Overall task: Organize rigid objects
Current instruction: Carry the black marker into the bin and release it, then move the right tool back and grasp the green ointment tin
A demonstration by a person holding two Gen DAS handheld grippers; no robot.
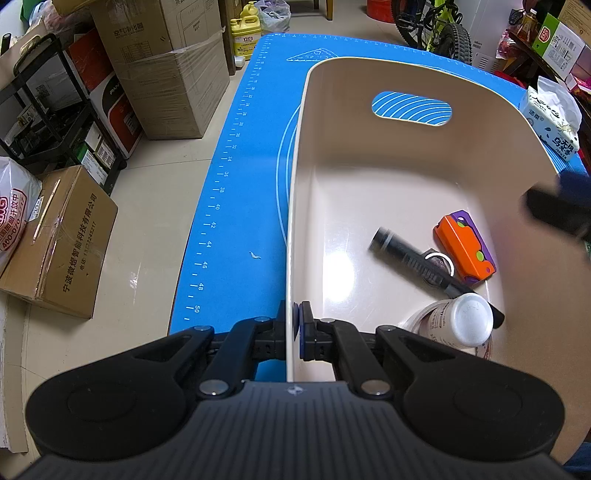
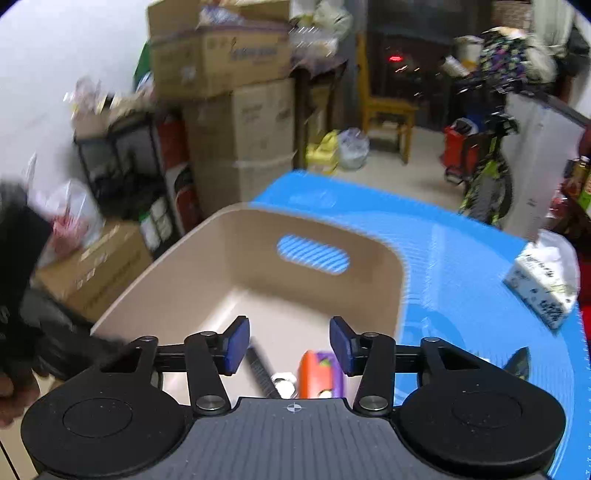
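A beige plastic bin (image 1: 369, 110) with a handle slot stands on the blue mat (image 1: 240, 184). My left gripper (image 1: 294, 325) is shut on the bin's near left wall, one pad on each side of the rim. On the bin floor lie a black flashlight (image 1: 402, 251), an orange-and-purple toy (image 1: 465, 247) and a white bottle (image 1: 469, 321) on its side. In the blurred right wrist view my right gripper (image 2: 290, 345) hangs open over the bin (image 2: 221, 236) with nothing between its pads. The orange toy (image 2: 314, 373) and the flashlight (image 2: 262, 369) show below it.
A tissue pack (image 1: 550, 125) sits on the mat right of the bin. Left of the table stand stacked cardboard boxes (image 1: 166, 74), a black rack (image 1: 48, 110) and a box on the floor (image 1: 62, 240). A yellow jug (image 1: 245, 33) and a bicycle (image 1: 443, 29) stand beyond the far edge.
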